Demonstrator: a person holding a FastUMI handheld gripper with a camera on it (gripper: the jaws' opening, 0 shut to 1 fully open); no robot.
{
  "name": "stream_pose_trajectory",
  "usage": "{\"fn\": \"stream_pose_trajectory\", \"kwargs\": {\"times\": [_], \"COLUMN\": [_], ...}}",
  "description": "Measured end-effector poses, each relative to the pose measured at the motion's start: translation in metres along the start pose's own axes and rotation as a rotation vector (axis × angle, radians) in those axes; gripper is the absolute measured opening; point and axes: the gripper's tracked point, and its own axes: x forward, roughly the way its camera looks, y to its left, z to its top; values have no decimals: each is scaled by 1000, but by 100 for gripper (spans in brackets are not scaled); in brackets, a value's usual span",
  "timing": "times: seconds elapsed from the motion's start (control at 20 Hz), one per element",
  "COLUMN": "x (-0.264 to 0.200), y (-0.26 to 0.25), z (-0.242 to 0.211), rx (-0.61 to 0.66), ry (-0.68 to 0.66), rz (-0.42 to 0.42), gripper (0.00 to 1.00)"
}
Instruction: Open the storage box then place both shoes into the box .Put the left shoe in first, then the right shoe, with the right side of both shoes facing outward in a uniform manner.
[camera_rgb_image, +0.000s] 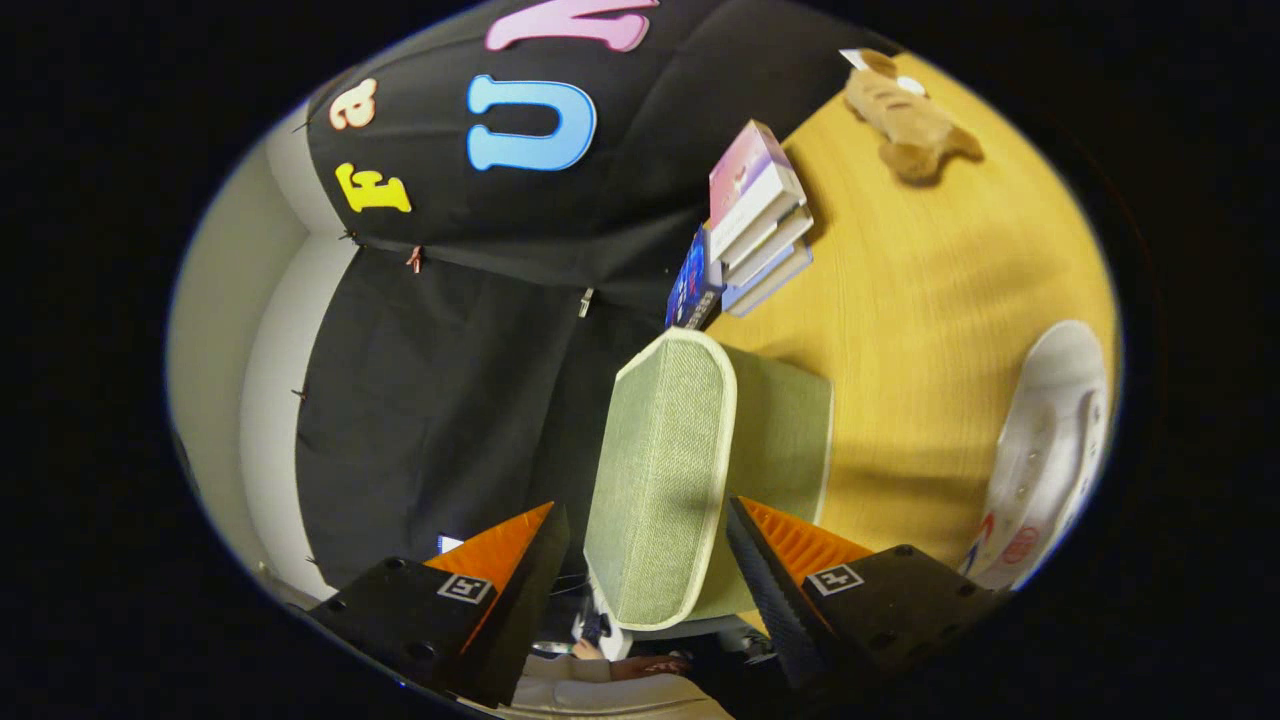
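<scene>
The gripper (648, 555) has its fingers spread, the green fabric storage box (668, 470) standing between them at 12 o'clock untouched by either, a white shoe (1050, 450) on the wooden table (930, 300) at 2 o'clock, stacked books (755, 215) and a plush toy (905, 115) beyond.

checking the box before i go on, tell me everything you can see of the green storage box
The green storage box looks like woven fabric with pale cream piping along its rounded edges. It sits on the wooden table, just ahead of and between the fingers of the open tool, which do not clearly press it. A stack of books lies beyond it. Whether its lid is open is unclear.
</scene>
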Motion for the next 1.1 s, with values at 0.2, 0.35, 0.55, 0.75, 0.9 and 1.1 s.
{"fn": "stream_pose_trajectory", "kwargs": {"times": [0.2,0.35,0.55,0.75,0.9,1.1], "x": [26,33,40,46,39,36], "y": [-25,-20,-13,-19,-4,3], "z": [-10,-11,-14,-25,-21,-21], "rx": [81,163,207,208,232,141], "ry": [65,68,80,128,132,93], "rz": [28,103,161,142,190,122], "gripper": [97,96,92,72,23,5]}}
